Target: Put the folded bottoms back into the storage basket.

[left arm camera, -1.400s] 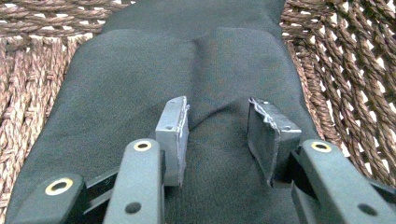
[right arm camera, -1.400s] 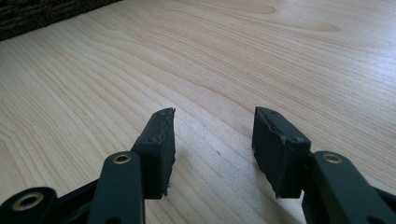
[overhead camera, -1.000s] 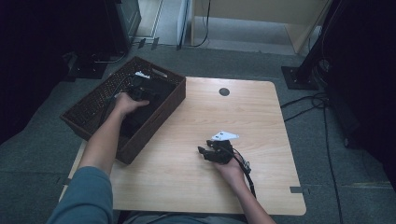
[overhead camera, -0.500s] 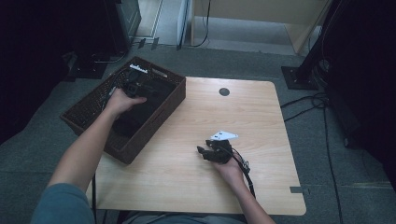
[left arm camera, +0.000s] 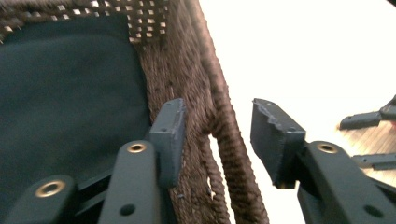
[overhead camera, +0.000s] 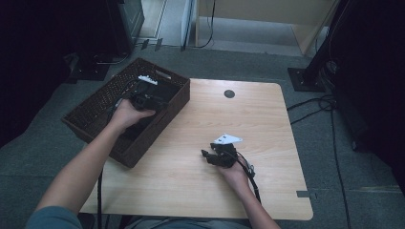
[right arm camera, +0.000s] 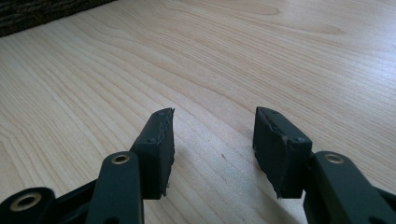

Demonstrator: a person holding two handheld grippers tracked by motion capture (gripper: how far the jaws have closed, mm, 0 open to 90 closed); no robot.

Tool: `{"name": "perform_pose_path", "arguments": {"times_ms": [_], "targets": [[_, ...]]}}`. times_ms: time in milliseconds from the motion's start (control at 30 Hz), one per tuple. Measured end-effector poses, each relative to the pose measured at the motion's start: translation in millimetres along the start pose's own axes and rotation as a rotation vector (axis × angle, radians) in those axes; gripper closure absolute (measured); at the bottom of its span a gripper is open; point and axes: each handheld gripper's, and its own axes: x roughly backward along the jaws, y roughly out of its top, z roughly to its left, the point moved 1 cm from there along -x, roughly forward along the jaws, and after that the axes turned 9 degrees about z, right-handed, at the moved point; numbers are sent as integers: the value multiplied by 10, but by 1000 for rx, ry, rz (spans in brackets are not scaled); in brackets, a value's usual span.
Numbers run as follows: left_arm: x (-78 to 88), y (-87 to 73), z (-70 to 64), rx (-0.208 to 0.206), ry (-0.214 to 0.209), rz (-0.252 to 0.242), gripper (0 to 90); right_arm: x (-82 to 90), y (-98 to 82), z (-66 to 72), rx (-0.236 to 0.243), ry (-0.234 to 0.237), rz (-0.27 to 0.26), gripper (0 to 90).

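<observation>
The woven basket (overhead camera: 95,114) sits on the worktop's (overhead camera: 267,124) left part, overhanging its left edge; a dark cloth (left arm camera: 60,93) lies inside the basket against its near wall. The left gripper (overhead camera: 143,99) hangs over the basket's right wall (left arm camera: 201,84); its jaws straddle that woven wall's rim, one pad inside above the cloth, the other outside over the bare worktop; they have just been closing, yet a gap shows on either side of the rim, so they stand apart. The right gripper (overhead camera: 215,155) rests low over the worktop, well to the right of the basket; its jaws stand apart with only bare wood between them.
</observation>
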Motion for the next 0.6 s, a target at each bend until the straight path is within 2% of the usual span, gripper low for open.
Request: {"name": "perform_pose_path", "arguments": {"times_ms": [100, 167, 333, 400, 600], "targets": [[-69, -63, -11, 17, -19, 19, 610, 0, 0, -1, 0, 1, 0, 484], [-113, -94, -35, 18, -18, 32, 614, 0, 0, 1, 1, -1, 0, 483], [-132, -99, -65, 21, -22, 39, 698, -4, 1, 5, 4, -5, -2, 483], [-138, -96, -74, 21, -13, 36, 717, -4, 1, 5, 5, -6, -2, 483], [-144, -102, -9, 73, 8, -2, 745, -2, 1, 4, 3, -2, 0, 481]]}}
